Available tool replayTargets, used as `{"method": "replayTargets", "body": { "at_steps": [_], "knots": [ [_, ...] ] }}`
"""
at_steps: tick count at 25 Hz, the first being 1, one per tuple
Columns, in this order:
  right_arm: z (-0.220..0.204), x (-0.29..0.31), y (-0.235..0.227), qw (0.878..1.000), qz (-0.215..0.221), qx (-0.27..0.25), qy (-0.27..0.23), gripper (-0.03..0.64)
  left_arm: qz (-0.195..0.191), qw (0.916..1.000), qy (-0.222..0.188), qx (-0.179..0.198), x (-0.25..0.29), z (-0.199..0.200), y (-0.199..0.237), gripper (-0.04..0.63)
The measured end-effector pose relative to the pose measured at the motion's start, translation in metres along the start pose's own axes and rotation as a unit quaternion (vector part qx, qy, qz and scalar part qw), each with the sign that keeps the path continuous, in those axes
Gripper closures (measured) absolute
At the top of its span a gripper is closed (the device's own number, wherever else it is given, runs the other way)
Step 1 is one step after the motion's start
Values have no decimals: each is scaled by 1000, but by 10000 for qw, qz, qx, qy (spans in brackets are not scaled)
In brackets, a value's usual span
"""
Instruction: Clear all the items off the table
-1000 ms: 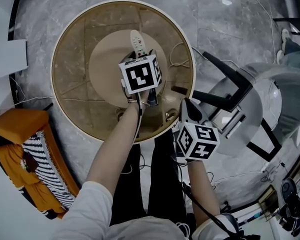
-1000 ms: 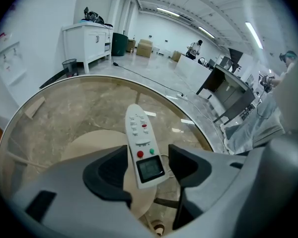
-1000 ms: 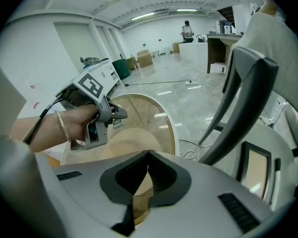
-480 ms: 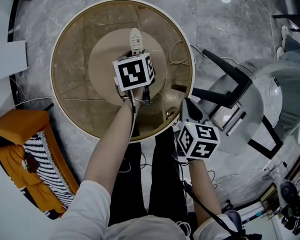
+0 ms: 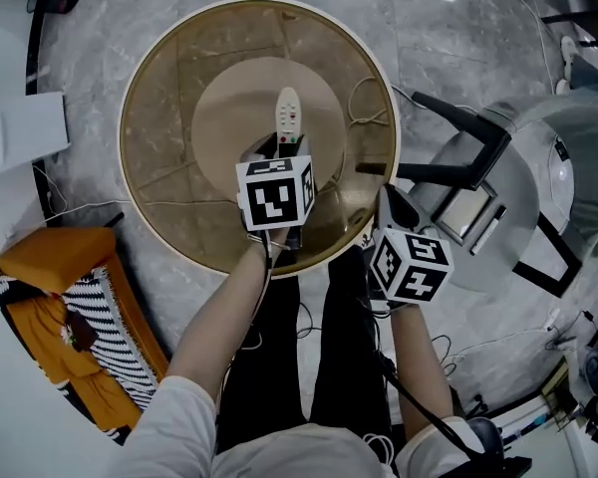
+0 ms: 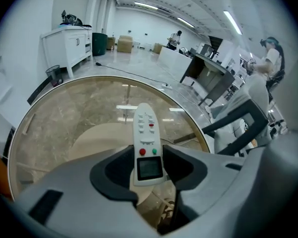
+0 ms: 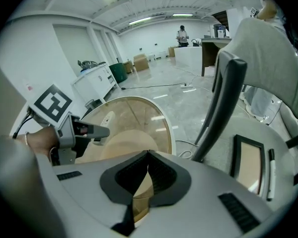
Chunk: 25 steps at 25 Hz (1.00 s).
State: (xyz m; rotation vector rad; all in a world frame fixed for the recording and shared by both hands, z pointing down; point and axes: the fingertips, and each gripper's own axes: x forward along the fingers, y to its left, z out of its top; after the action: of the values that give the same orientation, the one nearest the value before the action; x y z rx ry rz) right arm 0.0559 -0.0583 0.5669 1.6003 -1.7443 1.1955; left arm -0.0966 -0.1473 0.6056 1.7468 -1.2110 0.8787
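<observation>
the white remote control [image 6: 148, 143] sat lengthwise between the fingers [image 6: 120, 168] of the left gripper [image 6: 149, 170]. its small screen and its red and green buttons were at the near end, where the dark pads pressed in on both long sides. those fingers had just been closing, and they held at a middling width set by the remote's own body. the far end of the remote reached out past the fingertips toward the middle of the round glass worktop [image 6: 44, 128].

from the head view the remote control [image 5: 289, 118] lay over the pale round base seen through the glass, near the centre. the left gripper [image 5: 279, 147] came at it from the near side and pointed steeply down. whether the remote touched the glass or hung just above it could not be told. the worktop [image 5: 140, 98] had a pale rim all round.

the right gripper [image 5: 387, 205] hung over the near right edge of the worktop, apart from the remote. in its own view the right gripper [image 7: 148, 158] had its fingers brought together at the tips, with nothing held.

just right of the worktop stood a grey chair [image 5: 518, 167] on a black frame. on the floor to the near left lay an orange cushion [image 5: 50, 252] beside a striped cloth [image 5: 105, 327].
</observation>
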Motion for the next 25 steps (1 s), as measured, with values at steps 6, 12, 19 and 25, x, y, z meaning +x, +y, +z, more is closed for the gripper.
{"method": "replayTargets", "body": {
  "at_steps": [6,12,19,25],
  "knots": [
    [-13,-33,-17,9981,-391,375,-292,593,-416,9987,148,264,-28,-35,-34,408],
    [-45,-71,-50,9901,-925,934,-487,593,-849,9913,385,931,-52,-70,-80,408],
    [-73,-114,-104,9680,-1344,1940,-858,594,-1212,9803,697,1398,-57,-107,-161,408],
    [-99,-155,-190,9492,-1744,2438,-960,593,-1691,9631,930,1877,-52,-144,-273,408]
  ]
}}
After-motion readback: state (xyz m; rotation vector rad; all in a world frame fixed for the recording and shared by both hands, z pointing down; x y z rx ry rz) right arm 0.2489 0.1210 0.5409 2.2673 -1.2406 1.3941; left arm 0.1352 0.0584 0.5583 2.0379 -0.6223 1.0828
